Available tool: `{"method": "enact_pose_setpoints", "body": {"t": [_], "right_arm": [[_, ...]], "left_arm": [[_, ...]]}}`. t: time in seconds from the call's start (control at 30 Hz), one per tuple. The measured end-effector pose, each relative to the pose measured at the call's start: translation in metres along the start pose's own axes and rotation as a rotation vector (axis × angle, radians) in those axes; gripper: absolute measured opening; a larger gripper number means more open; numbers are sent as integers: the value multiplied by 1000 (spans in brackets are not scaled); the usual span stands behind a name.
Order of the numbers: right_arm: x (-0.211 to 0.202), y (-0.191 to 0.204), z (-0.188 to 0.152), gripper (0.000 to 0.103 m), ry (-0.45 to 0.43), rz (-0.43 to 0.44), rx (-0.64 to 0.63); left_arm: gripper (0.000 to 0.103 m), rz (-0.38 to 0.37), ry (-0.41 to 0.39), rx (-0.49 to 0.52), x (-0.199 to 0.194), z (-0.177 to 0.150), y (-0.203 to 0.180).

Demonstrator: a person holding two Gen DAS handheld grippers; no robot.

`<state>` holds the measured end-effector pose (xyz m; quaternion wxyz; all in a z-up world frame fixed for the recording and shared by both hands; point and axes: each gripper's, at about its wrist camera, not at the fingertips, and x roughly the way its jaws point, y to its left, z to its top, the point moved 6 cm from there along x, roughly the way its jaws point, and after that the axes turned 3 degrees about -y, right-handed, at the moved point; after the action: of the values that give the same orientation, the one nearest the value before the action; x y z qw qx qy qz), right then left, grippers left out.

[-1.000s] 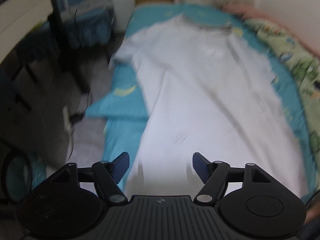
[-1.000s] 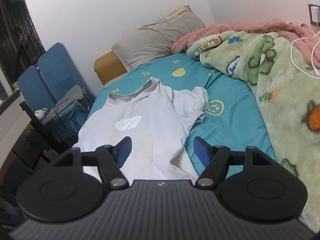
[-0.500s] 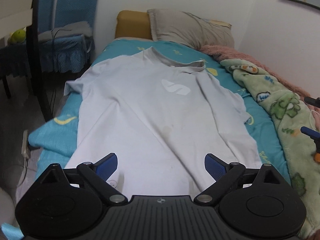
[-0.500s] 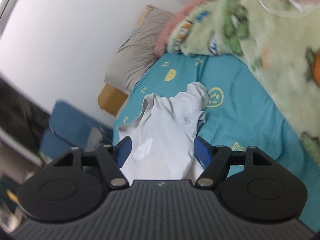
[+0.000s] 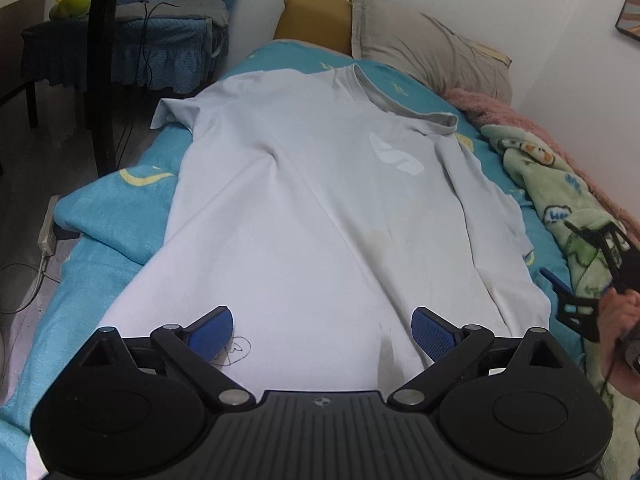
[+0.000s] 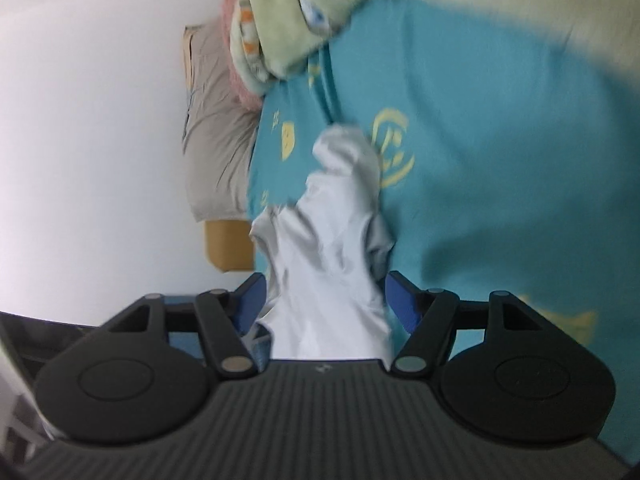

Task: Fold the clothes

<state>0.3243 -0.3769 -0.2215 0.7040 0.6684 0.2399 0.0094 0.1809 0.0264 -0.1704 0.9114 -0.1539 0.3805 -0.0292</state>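
T-shirt (image 5: 320,208) flat in left view, blurred in right view, left gripper (image 5: 322,330) and right gripper (image 6: 322,300) both spread apart.

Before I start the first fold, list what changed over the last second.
The left gripper swung from a blurred close view to a steady look along the T-shirt; its jaws spread wider. The right gripper rolled sideways and dipped toward the shirt's right sleeve. Neither grasped anything. Shirt, pillow and blanket stayed put.
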Motion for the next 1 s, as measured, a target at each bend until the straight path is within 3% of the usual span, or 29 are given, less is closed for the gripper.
{"method": "enact_pose_setpoints", "body": {"t": [0.13, 0.33, 0.6, 0.83, 0.93, 1.0], "right_arm": [[31, 1, -11, 69, 50, -16, -51], [56, 4, -15, 66, 58, 23, -71], [79, 9, -4, 67, 0, 92, -27], [91, 16, 0, 66, -15, 83, -52], [93, 14, 4, 63, -19, 82, -41], [95, 12, 6, 56, -20, 76, -52]], "left_arm": [[98, -5, 21, -30, 11, -1, 2], [99, 1, 25, -32, 16, -1, 2], [99, 1, 23, -37, 19, -1, 3], [100, 3, 1, -19, 23, 1, 3], [100, 2, -6, -11, 24, 2, 2], [100, 0, -8, -11, 24, 2, 3]]}}
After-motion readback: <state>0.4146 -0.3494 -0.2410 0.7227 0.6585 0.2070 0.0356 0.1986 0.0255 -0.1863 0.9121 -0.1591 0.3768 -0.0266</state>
